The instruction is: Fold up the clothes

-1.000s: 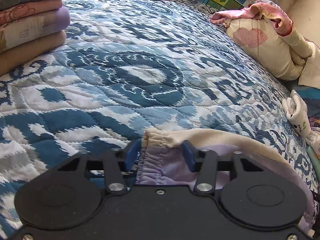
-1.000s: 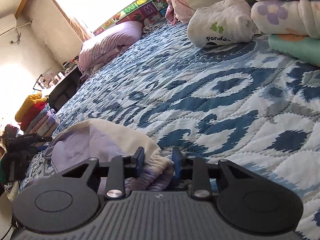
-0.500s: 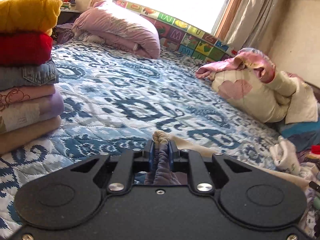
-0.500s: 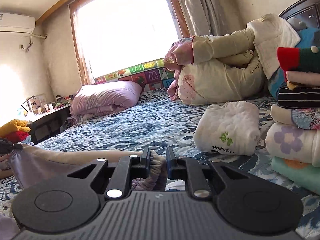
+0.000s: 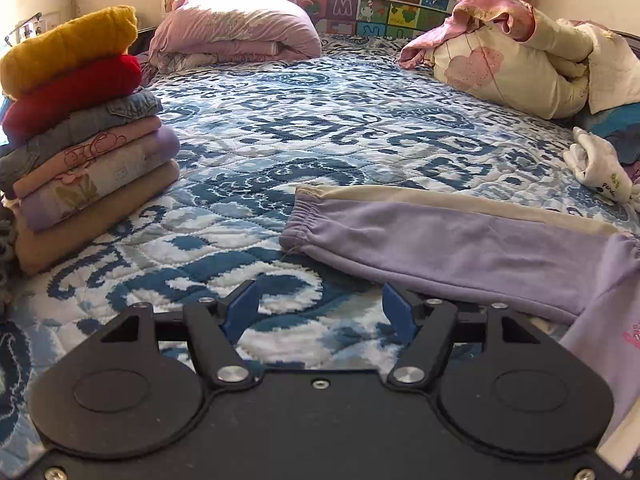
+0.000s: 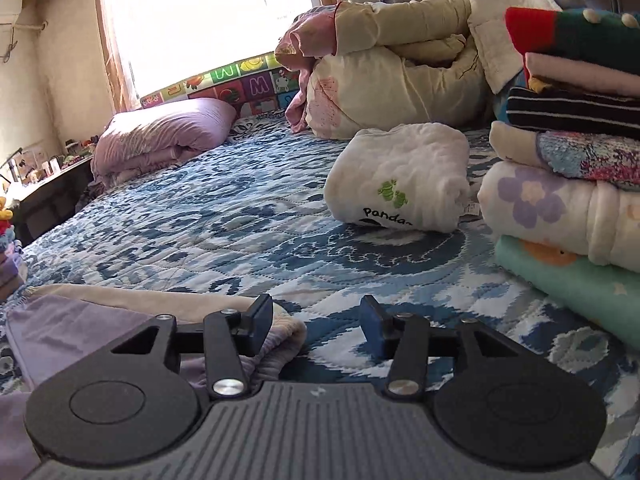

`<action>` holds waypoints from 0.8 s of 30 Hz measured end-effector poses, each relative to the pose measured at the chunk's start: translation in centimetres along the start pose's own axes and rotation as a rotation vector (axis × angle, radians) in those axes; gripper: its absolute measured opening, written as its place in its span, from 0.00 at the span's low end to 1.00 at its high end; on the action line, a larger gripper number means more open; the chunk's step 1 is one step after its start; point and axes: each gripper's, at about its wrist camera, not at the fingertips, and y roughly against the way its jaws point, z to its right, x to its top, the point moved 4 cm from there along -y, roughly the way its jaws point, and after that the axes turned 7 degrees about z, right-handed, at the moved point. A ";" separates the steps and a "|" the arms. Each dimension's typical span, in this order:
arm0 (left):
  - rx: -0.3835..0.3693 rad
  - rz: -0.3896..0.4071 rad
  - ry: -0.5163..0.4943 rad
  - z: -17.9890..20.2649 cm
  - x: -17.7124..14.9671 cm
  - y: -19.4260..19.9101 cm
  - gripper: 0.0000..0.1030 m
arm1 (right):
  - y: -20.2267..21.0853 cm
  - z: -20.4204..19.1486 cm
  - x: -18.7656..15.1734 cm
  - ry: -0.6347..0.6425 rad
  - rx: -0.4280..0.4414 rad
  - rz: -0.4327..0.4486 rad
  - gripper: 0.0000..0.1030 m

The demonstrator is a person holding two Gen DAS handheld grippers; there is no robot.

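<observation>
Lilac and cream trousers (image 5: 448,236) lie flat across the blue patterned quilt (image 5: 320,120), their elastic cuff pointing left. My left gripper (image 5: 320,312) is open just in front of them, with only quilt between its blue pads. In the right wrist view the same trousers (image 6: 120,320) lie at lower left, their gathered end under the left finger. My right gripper (image 6: 318,322) is open too, holding nothing.
A stack of folded clothes (image 5: 80,132) stands at the left. Another folded stack (image 6: 572,168) rises at the right beside a white folded piece with a panda print (image 6: 400,180). A lilac duvet (image 5: 236,32) and a cream bundle (image 5: 504,56) lie at the far end.
Both grippers were shut on the trousers' ends half a second ago; both have let go and opened, and the trousers now lie spread flat on the quilt.
</observation>
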 end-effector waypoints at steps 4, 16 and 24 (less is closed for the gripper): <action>-0.013 0.006 0.140 -0.6 -3.7 5.6 0.68 | 1.8 0.3 -1.5 -0.078 0.097 -0.064 0.47; 0.016 -0.052 0.280 -0.7 -10.6 10.8 0.69 | 3.8 -2.3 -4.6 0.047 0.237 -0.160 0.42; 0.020 -0.049 0.288 -0.5 -11.1 10.0 0.69 | 3.2 -3.0 -4.4 0.111 0.315 -0.162 0.42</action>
